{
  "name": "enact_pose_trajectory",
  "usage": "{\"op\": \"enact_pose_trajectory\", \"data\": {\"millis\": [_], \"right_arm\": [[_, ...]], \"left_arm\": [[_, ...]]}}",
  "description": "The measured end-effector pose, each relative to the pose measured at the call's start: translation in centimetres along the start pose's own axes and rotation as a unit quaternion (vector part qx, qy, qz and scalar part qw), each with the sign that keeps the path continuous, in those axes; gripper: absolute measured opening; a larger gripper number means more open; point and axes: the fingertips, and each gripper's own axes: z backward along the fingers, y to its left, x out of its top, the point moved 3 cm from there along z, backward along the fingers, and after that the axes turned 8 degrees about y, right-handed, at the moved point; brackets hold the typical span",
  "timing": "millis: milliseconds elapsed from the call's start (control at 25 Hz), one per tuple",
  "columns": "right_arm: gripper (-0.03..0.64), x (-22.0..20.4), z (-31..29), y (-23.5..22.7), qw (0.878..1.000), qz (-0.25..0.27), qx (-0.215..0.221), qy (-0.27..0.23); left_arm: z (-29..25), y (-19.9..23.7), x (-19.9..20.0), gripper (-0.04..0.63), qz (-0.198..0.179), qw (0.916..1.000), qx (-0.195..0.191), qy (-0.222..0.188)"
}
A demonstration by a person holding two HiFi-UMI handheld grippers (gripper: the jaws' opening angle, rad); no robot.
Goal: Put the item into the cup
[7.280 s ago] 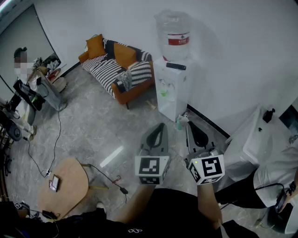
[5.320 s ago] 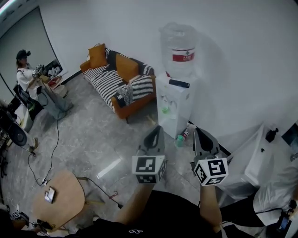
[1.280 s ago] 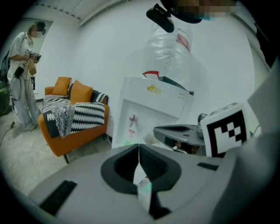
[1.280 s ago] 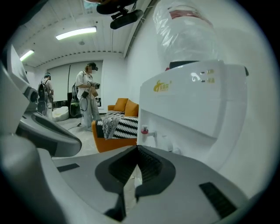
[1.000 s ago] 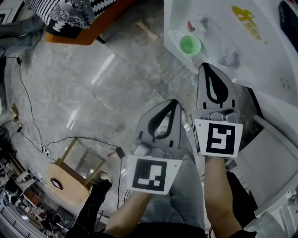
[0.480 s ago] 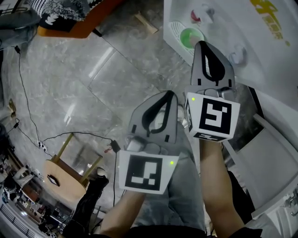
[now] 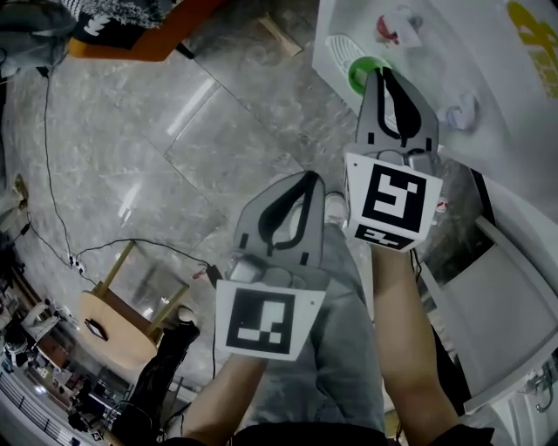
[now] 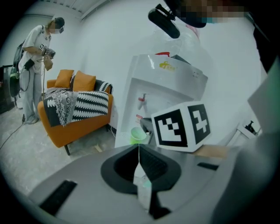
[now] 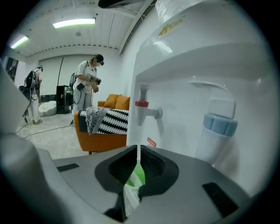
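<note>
A green cup (image 7: 358, 75) stands on the drip tray of a white water dispenser (image 7: 488, 61), below its red tap (image 7: 389, 27) and left of its blue tap (image 7: 461, 112). My right gripper (image 7: 384, 72) is shut, its tips right over the cup's rim; in the right gripper view the cup (image 9: 137, 177) shows green behind and under the closed right gripper (image 9: 137, 151). My left gripper (image 7: 310, 177) is shut too, held lower and further back. From the left gripper (image 8: 139, 146) I see the cup (image 8: 138, 134) ahead. I see no item in either gripper.
An orange sofa with striped cushions (image 8: 74, 109) stands left of the dispenser. On the grey tile floor lie cables (image 7: 52, 174), beside a small round wooden table (image 7: 113, 327). A white cabinet (image 7: 510, 305) is close at my right. People (image 9: 87, 83) stand far back.
I have walked up to the dispenser. In the last second my right gripper moved forward until its tips cover the green cup; the left gripper stayed back and lower.
</note>
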Motion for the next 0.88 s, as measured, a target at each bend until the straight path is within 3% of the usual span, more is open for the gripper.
{"op": "enact_pose_trajectory", "data": {"millis": [400, 880], "right_arm": [[0.012, -0.5, 0.4, 0.1, 1.0, -0.018, 0.011, -0.001], [0.012, 0.6, 5.8, 1.0, 0.999, -0.012, 0.043, -0.016]], "left_arm": [[-0.3, 1.1, 0.2, 0.014, 0.008, 0.9998, 0.016, -0.006], [2.3, 0.0, 3.2, 0.014, -0.04, 0.9977, 0.034, -0.043]]}}
